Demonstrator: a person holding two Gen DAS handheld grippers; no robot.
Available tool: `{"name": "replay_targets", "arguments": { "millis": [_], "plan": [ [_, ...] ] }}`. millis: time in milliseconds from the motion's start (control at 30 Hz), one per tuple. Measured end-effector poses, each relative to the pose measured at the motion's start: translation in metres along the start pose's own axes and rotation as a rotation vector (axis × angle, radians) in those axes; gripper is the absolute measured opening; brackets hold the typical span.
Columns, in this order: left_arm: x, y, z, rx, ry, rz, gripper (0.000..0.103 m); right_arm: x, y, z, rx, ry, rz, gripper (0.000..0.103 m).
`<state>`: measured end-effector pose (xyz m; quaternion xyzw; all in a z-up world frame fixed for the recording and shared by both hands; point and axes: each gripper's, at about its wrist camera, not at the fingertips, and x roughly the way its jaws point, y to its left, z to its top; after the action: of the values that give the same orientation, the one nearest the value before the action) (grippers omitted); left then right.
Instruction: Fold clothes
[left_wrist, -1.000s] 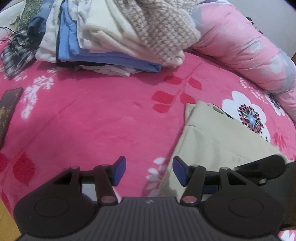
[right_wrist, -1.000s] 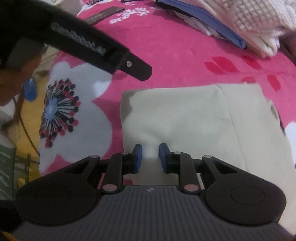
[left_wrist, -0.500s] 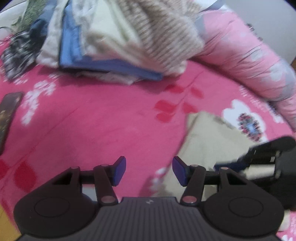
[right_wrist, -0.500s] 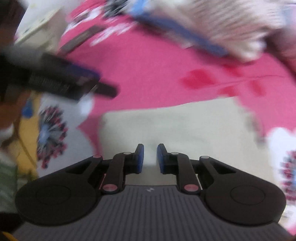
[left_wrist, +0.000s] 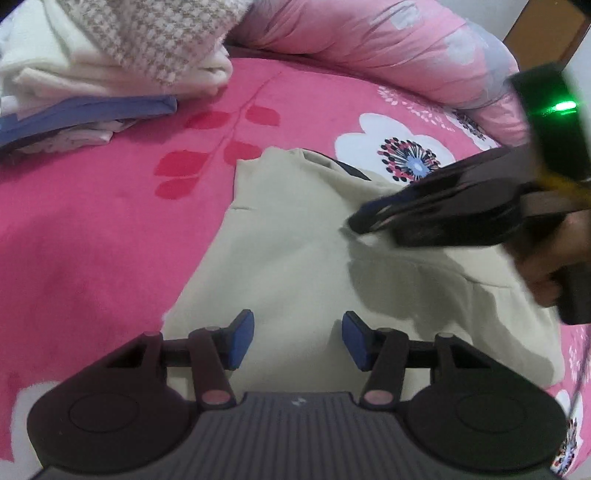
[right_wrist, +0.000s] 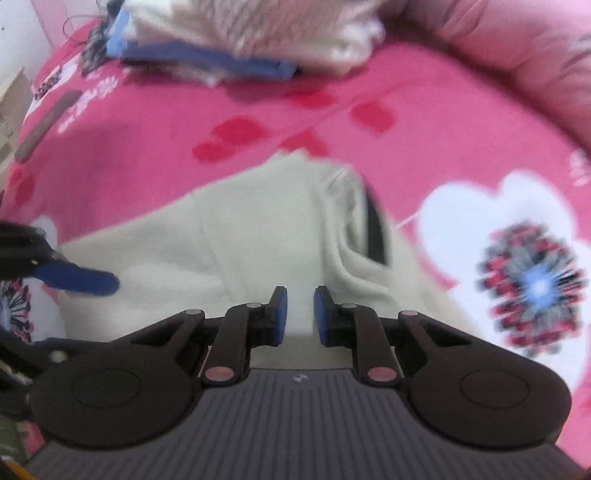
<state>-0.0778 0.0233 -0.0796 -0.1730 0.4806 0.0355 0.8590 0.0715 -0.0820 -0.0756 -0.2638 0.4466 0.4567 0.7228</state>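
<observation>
Honestly, the worry is the beige garment (left_wrist: 295, 236) bunching: it lies folded on the pink bed (left_wrist: 96, 236), toward the rolled quilt (left_wrist: 369, 48) along the far edge. The right hand-held gripper (right_wrist: 299, 314) has narrowed its jaws to a slim gap over a raised crease, pads not visibly pressing. The left hand-held gripper (left_wrist: 297, 339) hangs half open above the near hem, empty. A shallow pinch could slip. Open bed lies leftward; the clothes stack (left_wrist: 110, 55) crowds the far corner.
</observation>
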Motion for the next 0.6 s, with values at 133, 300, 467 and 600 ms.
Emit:
{"name": "replay_targets", "arguments": {
  "millis": [133, 300, 467, 600],
  "plan": [
    [0.009, 0.001, 0.003, -0.019, 0.005, 0.008, 0.056, -0.004, -0.012, -0.002, 0.004, -0.012, -0.08, 0.015],
    [0.013, 0.0, 0.009, -0.018, 0.009, 0.028, 0.057, 0.01, -0.02, -0.016, -0.015, 0.012, -0.119, 0.017],
    [0.012, -0.004, 0.006, -0.003, 0.001, 0.041, 0.057, -0.033, -0.023, -0.021, 0.007, -0.04, -0.154, 0.017],
    [0.013, -0.005, 0.007, -0.017, -0.006, 0.053, 0.057, -0.044, -0.035, -0.039, 0.012, 0.009, -0.198, 0.017]
  ]
}}
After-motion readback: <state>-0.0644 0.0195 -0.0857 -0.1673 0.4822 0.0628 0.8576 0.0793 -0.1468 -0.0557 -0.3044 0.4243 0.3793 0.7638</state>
